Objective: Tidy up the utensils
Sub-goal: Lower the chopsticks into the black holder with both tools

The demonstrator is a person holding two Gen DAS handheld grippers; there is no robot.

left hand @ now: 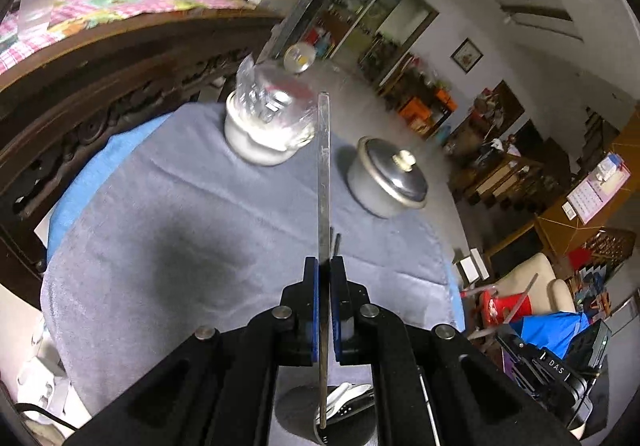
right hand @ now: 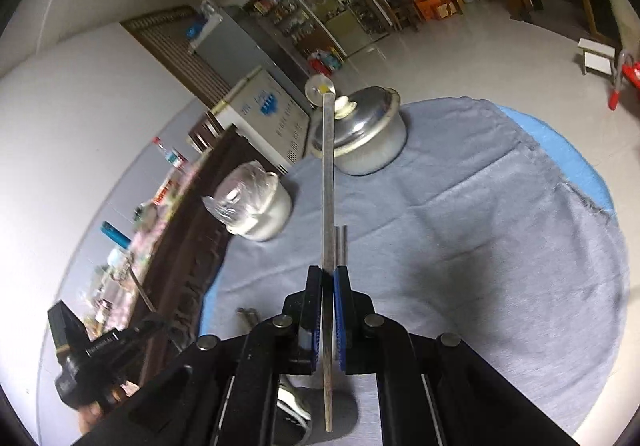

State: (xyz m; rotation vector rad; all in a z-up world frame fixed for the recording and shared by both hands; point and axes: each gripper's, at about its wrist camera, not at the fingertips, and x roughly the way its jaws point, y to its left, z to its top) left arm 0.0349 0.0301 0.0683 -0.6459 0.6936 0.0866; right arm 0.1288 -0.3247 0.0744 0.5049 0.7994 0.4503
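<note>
My left gripper [left hand: 325, 266] is shut on a flat metal utensil handle [left hand: 323, 174] that sticks forward over the grey cloth [left hand: 180, 214]. Its lower end hangs over a dark utensil holder [left hand: 344, 410] with several white and metal utensils in it. My right gripper [right hand: 328, 274] is shut on another flat metal utensil handle [right hand: 328, 186]. Its lower end hangs beside the same holder [right hand: 296, 410]. The working ends of both held utensils are hidden. The other gripper shows at the edge of each view: the right one in the left wrist view [left hand: 560, 370], the left one in the right wrist view [right hand: 92, 358].
A lidded steel pot [left hand: 386, 178] [right hand: 364, 134] and a plastic-wrapped pot [left hand: 268, 122] [right hand: 252, 202] stand at the far side of the round table. A carved wooden sideboard [left hand: 100, 94] lies to the left. A red stool [left hand: 504, 306] is on the floor.
</note>
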